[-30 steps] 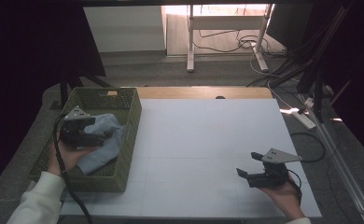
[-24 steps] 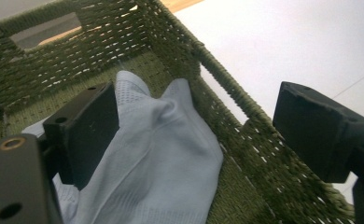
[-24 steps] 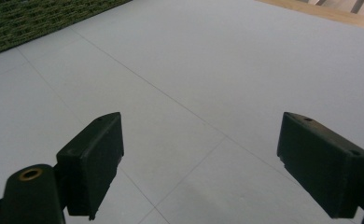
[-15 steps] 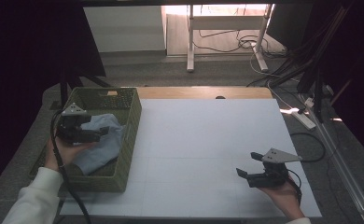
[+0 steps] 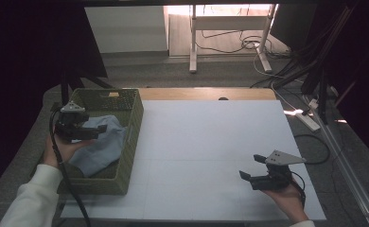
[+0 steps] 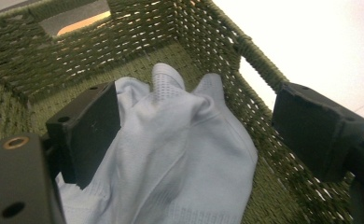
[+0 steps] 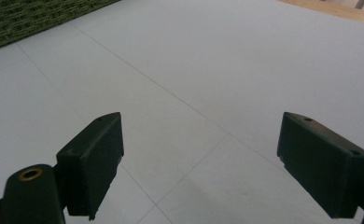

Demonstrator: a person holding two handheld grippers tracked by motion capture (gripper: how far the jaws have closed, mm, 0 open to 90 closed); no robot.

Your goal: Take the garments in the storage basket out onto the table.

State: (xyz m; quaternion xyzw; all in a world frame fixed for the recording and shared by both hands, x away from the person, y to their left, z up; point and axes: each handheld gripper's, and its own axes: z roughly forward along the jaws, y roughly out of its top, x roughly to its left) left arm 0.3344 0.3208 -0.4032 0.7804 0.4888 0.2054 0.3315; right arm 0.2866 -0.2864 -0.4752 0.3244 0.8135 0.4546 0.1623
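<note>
The white table (image 5: pixel 206 151) carries a green woven basket (image 5: pixel 130 137) at its left edge, with a pale blue cloth (image 5: pixel 102 146) crumpled inside. The left gripper (image 5: pixel 93 131) hangs directly above the cloth, jaws spread, straddling its raised fold. The right gripper (image 5: pixel 246 177), also spread, rests well apart across the table.

Woven walls of the green basket (image 5: pixel 131 137) hem in the left gripper (image 6: pixel 196 135); open white tabletop (image 5: pixel 206 146) surrounds the right gripper (image 5: pixel 251 172).

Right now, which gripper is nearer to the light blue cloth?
Left. The left gripper is open over the cloth in the basket; the right gripper is far away across the table.
</note>
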